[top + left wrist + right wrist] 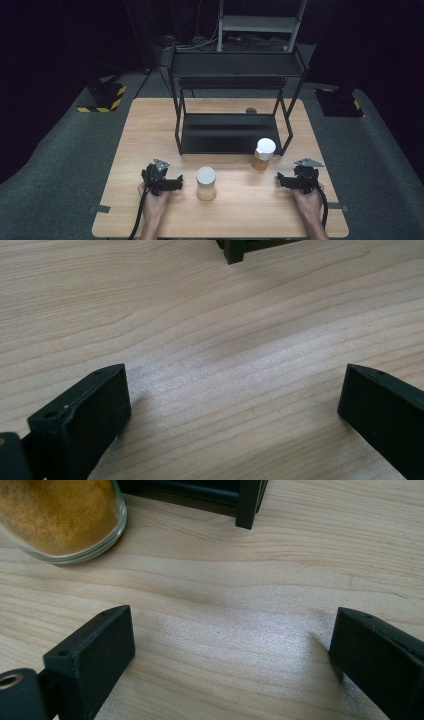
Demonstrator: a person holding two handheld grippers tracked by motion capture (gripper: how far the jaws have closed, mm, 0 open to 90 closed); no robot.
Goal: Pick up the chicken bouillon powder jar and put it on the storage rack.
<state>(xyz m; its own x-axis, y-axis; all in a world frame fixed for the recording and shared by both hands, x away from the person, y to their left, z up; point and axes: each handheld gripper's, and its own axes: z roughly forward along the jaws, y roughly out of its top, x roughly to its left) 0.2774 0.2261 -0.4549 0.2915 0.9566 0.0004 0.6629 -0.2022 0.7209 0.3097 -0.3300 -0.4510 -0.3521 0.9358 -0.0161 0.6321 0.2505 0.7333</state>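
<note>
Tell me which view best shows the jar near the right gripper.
The high view: the jar stands whole there, white lid on, by the rack's front right leg. The right gripper view catches its lower glass with orange powder. The left gripper view shows bare table.

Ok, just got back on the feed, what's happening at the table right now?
A person holds the left gripper and the right gripper low over the wooden table, both open and empty. Between them stand two capped jars of orange powder: the near jar and the far jar, which stands by the black rack. Nothing is grasped.
</note>
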